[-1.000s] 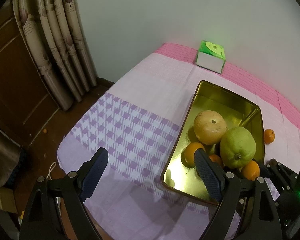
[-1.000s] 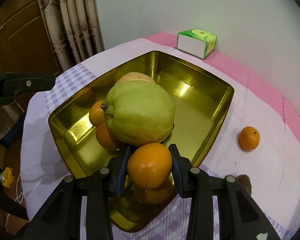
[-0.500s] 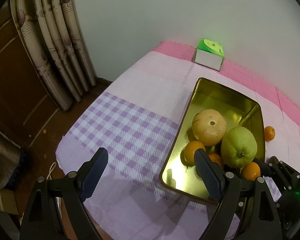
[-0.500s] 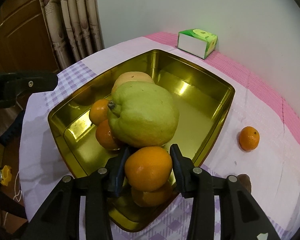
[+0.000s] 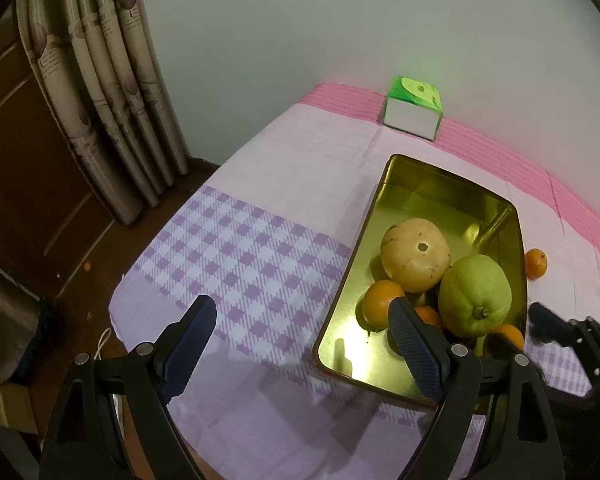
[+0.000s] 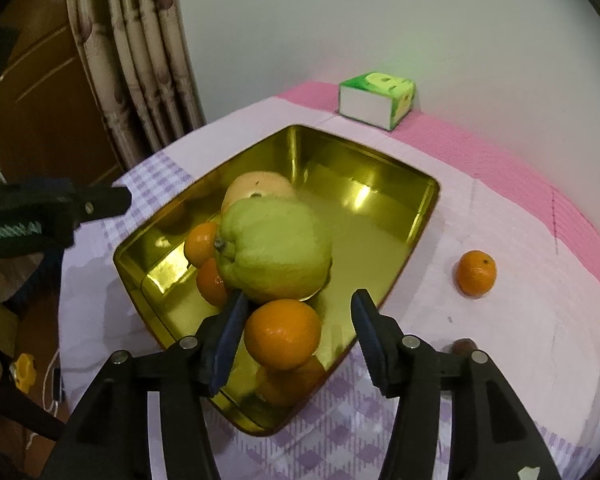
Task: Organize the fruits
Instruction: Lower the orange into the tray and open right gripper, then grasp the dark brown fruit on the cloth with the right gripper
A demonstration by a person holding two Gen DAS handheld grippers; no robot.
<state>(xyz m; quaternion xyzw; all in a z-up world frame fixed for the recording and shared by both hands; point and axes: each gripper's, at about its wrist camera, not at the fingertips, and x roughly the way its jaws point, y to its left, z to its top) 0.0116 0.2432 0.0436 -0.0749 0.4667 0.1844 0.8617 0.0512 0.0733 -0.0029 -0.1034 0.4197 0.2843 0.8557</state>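
Observation:
A gold metal tray (image 5: 364, 232) (image 6: 364, 154) sits on the cloth. It holds a big green fruit (image 5: 474, 296) (image 6: 274, 248), a pale tan round fruit (image 5: 414, 254) (image 6: 256, 184) and several oranges (image 5: 380, 300) (image 6: 200, 242). My right gripper (image 6: 298, 320) hangs over the tray's near corner and its jaws are opening. An orange (image 6: 282, 332) rests in that corner between them, against the green fruit, with a gap to the right pad. One more orange (image 5: 536, 264) (image 6: 476, 272) lies loose on the cloth right of the tray. My left gripper (image 5: 300, 320) stands open and holds nothing, by the tray's left rim.
A green and white tissue box (image 5: 414, 112) (image 6: 376, 98) stands at the back by the wall. The table ends at the left, with curtains (image 5: 112, 92) and a wooden door beyond. A small dark thing (image 6: 462, 346) lies on the cloth near my right gripper.
My right gripper's jaws have spread off the orange, which now sits in the tray's near corner. The green fruit has rolled a little. The left gripper has stayed put.

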